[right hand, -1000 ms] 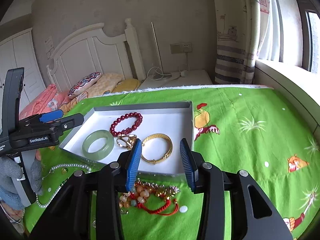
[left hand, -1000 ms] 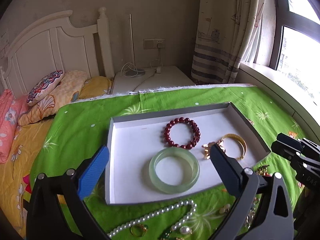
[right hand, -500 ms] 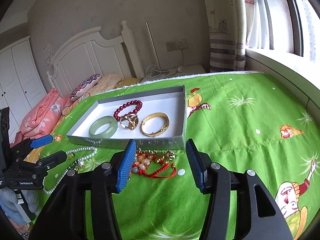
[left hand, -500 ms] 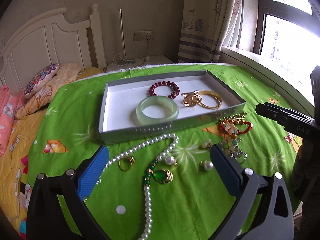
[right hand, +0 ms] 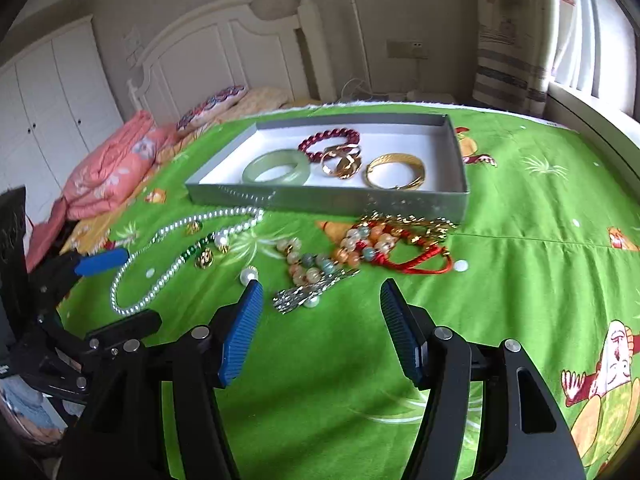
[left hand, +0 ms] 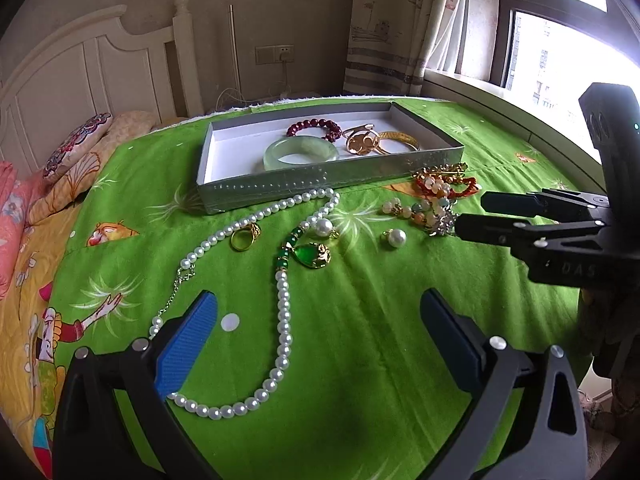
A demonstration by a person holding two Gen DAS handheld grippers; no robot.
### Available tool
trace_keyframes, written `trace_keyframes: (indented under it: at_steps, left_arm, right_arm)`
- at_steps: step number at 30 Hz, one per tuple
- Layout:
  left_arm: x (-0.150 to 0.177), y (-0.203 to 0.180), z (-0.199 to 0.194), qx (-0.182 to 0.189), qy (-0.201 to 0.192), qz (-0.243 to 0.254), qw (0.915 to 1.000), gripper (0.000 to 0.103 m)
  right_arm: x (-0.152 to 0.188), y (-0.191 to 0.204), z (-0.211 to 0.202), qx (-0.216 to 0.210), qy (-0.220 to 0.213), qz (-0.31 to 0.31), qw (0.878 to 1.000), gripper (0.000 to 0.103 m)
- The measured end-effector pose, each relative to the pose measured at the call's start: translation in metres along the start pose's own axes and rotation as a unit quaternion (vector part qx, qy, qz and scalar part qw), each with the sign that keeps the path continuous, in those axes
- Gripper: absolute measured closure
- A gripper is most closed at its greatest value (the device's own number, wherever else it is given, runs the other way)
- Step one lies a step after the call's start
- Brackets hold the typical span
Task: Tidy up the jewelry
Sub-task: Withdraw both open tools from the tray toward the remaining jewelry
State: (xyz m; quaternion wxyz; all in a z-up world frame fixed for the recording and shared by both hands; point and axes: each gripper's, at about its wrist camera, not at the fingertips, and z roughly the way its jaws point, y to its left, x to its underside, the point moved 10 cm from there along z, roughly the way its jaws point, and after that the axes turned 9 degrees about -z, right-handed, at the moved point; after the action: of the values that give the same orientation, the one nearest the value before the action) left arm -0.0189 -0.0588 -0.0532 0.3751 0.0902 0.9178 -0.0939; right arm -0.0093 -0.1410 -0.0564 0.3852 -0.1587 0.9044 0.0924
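A grey tray (left hand: 328,188) (right hand: 460,168) on the green cloth holds a jade bangle (left hand: 301,153) (right hand: 276,167), a dark red bead bracelet (left hand: 314,128) (right hand: 330,142), a gold ring piece (left hand: 362,143) (right hand: 342,162) and a gold bangle (left hand: 398,142) (right hand: 396,170). In front lie a pearl necklace (left hand: 282,320) (right hand: 160,280) with green pendant (left hand: 312,256), a gold ring (left hand: 245,236), loose pearls (left hand: 394,237), a bead bracelet (right hand: 310,266), a red cord bracelet (left hand: 444,184) (right hand: 404,250) and a silver brooch (right hand: 304,296). My left gripper (left hand: 318,332) and right gripper (right hand: 320,328) are open and empty, near the front edge.
A white headboard (left hand: 80,80), pillows (left hand: 76,144) and pink bedding (right hand: 116,168) lie at the left. A window sill (left hand: 520,100) and curtain (left hand: 400,28) are at the right. A nightstand with cables (left hand: 248,100) stands behind the cloth.
Both grippers have pulled back from the tray toward the front edge. The loose jewelry on the cloth has come into full view. Both stay open.
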Motion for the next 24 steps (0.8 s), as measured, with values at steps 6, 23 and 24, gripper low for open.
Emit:
trace_keyframes:
  at_steps: [6, 23, 24]
  left_arm:
    - [0.003, 0.010, 0.012, -0.026, 0.029, -0.012, 0.9992, 0.003]
    - [0.004, 0.010, 0.012, -0.020, 0.031, -0.019, 0.9991, 0.003]
    - [0.004, 0.010, 0.012, -0.020, 0.032, -0.019, 0.9991, 0.003]
  right_arm:
    - [0.003, 0.012, 0.020, 0.027, 0.046, -0.029, 0.998, 0.049]
    - [0.000, 0.014, 0.030, 0.028, 0.057, -0.024, 0.998, 0.063]
    - [0.000, 0.014, 0.029, 0.027, 0.056, -0.023, 0.998, 0.063]
